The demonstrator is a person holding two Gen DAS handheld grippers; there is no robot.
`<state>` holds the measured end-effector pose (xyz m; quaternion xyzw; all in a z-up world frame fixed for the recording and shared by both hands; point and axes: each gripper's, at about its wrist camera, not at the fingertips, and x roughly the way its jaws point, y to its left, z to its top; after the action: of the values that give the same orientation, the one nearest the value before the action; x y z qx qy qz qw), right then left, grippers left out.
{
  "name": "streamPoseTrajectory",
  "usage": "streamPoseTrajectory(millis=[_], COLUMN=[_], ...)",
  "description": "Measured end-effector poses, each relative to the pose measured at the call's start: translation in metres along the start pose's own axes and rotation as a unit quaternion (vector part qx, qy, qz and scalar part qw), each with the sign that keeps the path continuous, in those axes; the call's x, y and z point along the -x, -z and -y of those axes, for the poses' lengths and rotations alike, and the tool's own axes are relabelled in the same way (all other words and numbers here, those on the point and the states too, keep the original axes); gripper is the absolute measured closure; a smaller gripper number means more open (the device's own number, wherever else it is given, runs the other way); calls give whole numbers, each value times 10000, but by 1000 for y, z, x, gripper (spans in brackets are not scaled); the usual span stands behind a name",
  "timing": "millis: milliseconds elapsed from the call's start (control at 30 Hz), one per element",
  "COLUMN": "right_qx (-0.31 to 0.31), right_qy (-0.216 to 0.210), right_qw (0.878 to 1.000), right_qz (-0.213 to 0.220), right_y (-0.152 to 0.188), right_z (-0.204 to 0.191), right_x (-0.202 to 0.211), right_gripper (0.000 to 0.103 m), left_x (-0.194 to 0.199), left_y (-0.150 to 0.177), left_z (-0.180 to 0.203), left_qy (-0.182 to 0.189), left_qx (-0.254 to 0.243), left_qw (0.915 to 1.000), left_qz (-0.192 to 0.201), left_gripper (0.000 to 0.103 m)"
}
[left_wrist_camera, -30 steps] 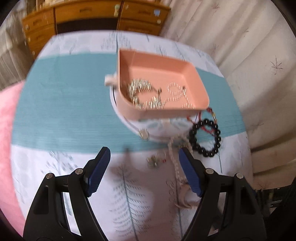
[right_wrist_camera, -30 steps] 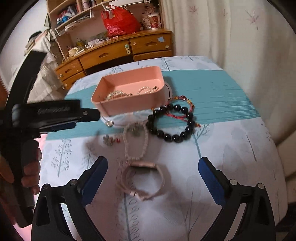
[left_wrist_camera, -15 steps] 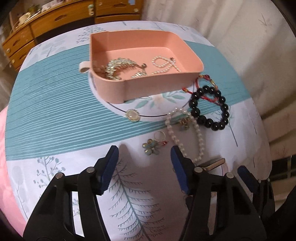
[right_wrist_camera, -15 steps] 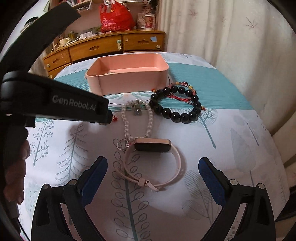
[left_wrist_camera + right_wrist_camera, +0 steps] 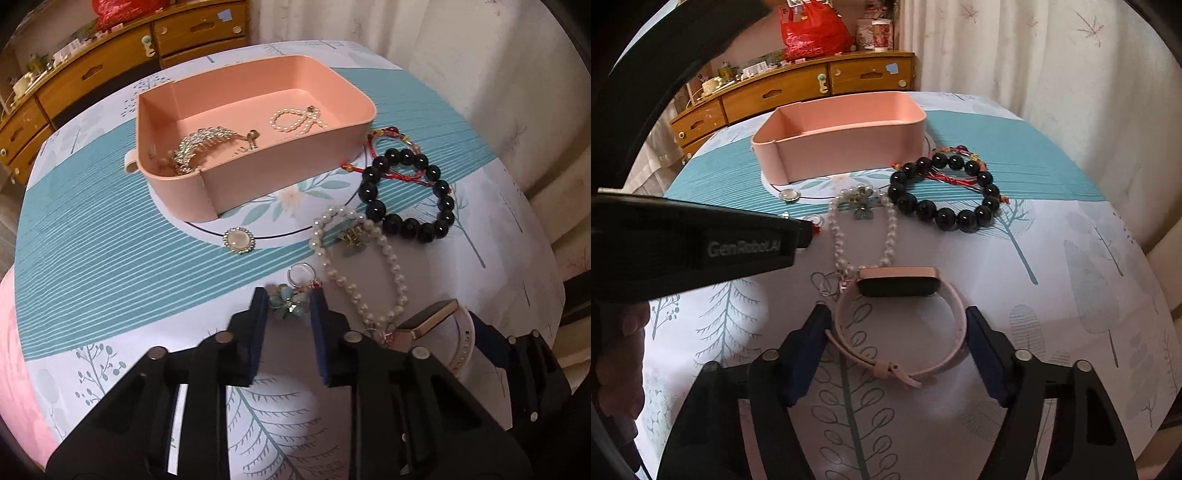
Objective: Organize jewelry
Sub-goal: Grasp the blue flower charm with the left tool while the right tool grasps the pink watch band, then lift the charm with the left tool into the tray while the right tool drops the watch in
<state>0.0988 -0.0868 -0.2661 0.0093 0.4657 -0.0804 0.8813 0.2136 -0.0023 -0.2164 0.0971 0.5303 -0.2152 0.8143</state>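
A pink tray (image 5: pixel 295 177) (image 5: pixel 849 147) sits on the round table and holds a gold comb (image 5: pixel 201 146) and a small pearl bracelet (image 5: pixel 295 120). In front of it lie a round brooch (image 5: pixel 238 240), a pearl necklace (image 5: pixel 354 258), a black bead bracelet (image 5: pixel 406 195) and a red string bracelet (image 5: pixel 391 140). My left gripper (image 5: pixel 289 301) is narrowly open, its fingertips either side of a blue flower ring (image 5: pixel 290 301). My right gripper (image 5: pixel 897 325) is open around a pink-strapped watch (image 5: pixel 897 284), its pads beside the strap.
A wooden dresser (image 5: pixel 812 88) stands behind the table, with a red bag (image 5: pixel 812 29) on top. A curtain (image 5: pixel 1052 55) hangs at the right. The table's edge curves down at the right and front. The left gripper's body (image 5: pixel 701 243) crosses the right wrist view.
Both grippers have come down and forward. The left jaws narrowed around the flower ring. The right jaws narrowed around the watch strap.
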Motion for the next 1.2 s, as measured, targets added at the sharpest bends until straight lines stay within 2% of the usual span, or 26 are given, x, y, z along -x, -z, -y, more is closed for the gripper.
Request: streamPoseTrajectory(millis=[167, 567, 967, 1200], right_qx=[-23, -380, -398, -416], right_qy=[-49, -226, -393, -471], right_qw=[10000, 9988, 9965, 9928], right_qz=[33, 203, 622, 1022], right_y=[-5, -28, -83, -128], right_z=[6, 17, 22, 27], right_x=[2, 14, 28, 30], right_gripper=[42, 44, 44, 43], left_x=[0, 26, 65, 79], left_y=[-2, -8, -55, -85], left_z=[2, -3, -19, -38], left_qy=[46, 85, -180, -352], left_qx=[16, 125, 331, 747], left_qw=[10000, 9998, 9984, 9944], left_qz=[47, 124, 414, 666], left_gripper=[85, 85, 85, 85])
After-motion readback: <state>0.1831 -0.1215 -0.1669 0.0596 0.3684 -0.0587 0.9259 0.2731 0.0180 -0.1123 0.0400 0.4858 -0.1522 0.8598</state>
